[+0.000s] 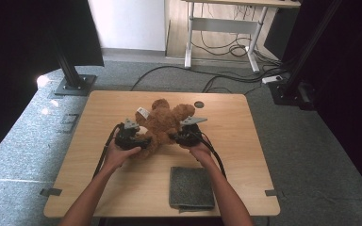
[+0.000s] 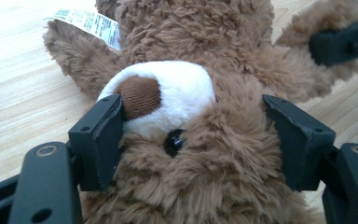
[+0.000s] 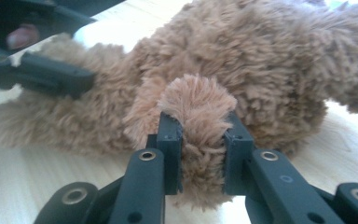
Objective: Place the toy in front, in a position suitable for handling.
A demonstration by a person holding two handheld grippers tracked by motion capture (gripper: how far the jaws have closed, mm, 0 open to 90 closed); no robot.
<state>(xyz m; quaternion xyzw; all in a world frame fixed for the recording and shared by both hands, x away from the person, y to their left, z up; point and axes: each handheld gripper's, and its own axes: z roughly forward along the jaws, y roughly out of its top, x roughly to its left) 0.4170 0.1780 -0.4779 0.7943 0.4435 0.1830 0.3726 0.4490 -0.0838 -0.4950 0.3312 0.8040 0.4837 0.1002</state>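
Observation:
A brown teddy bear (image 1: 162, 123) lies in the middle of the wooden table (image 1: 99, 117), a white label (image 1: 143, 112) at its far left side. My left gripper (image 1: 143, 140) holds the bear's head: in the left gripper view (image 2: 193, 121) both pads press against the fur on either side of the white muzzle (image 2: 168, 88). My right gripper (image 1: 173, 137) comes in from the right. Its jaws (image 3: 200, 126) pinch one fluffy limb (image 3: 198, 100) of the bear (image 3: 261, 60), squeezing the fur between the pads.
A folded grey cloth (image 1: 191, 187) lies near the table's front edge, right of centre. A dark round grommet (image 1: 199, 104) sits in the far tabletop. Black stands (image 1: 73, 80), floor cables (image 1: 226, 80) and a white desk frame (image 1: 221, 28) lie beyond the table.

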